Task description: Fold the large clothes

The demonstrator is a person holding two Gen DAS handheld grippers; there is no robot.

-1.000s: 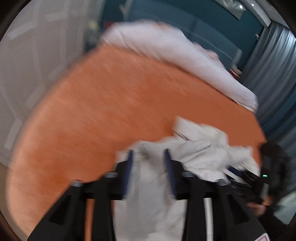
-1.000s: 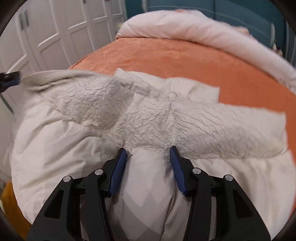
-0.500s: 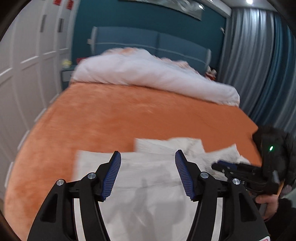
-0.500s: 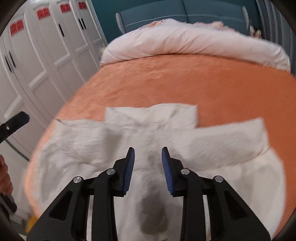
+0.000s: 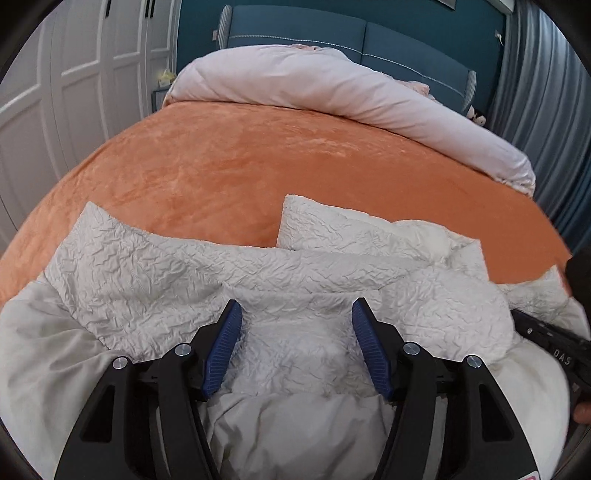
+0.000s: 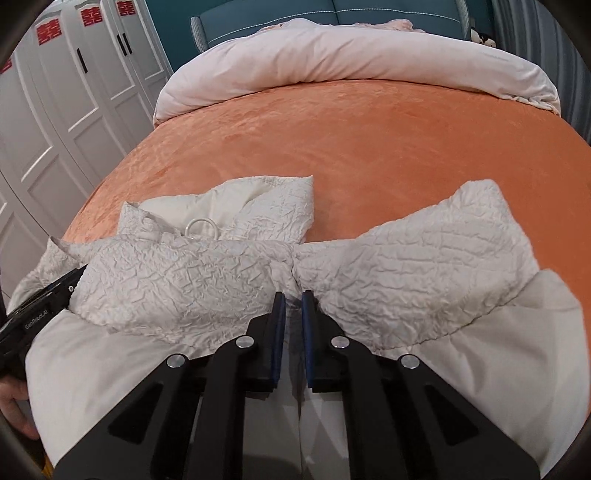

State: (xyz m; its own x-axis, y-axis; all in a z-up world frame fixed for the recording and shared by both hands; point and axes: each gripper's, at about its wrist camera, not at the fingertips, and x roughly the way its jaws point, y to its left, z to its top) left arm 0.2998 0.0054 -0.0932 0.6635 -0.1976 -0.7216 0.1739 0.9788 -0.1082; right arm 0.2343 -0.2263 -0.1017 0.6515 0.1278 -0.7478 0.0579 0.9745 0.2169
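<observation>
Orange plush covers the bed (image 5: 236, 162) where my work lies, in a room with a teal wall. Near the bed's foot, right under me, sits the cream jacket (image 5: 207, 266), its crinkled sleeves folded across the smooth body so that they meet near the middle, with the collar end poking out toward the far side. A small white ring (image 6: 201, 226) shows by that collar in the right wrist view.

My left gripper (image 5: 296, 345) hangs over the crossed sleeves, its jaws wide and opening further; fabric lies below the gap, but the blue pads do not press on it. My right gripper (image 6: 293, 314) has its jaws nearly together and closing, right where the two sleeve ends meet; whether they have pinched any cloth I cannot tell.

Beyond the jacket the orange cover runs bare up to a rolled pale pink duvet (image 6: 351, 51) lying across the head of the bed, before a blue headboard (image 5: 332, 26). White wardrobe doors (image 6: 55, 110) stand to the left, grey curtains (image 5: 546, 92) to the right.
</observation>
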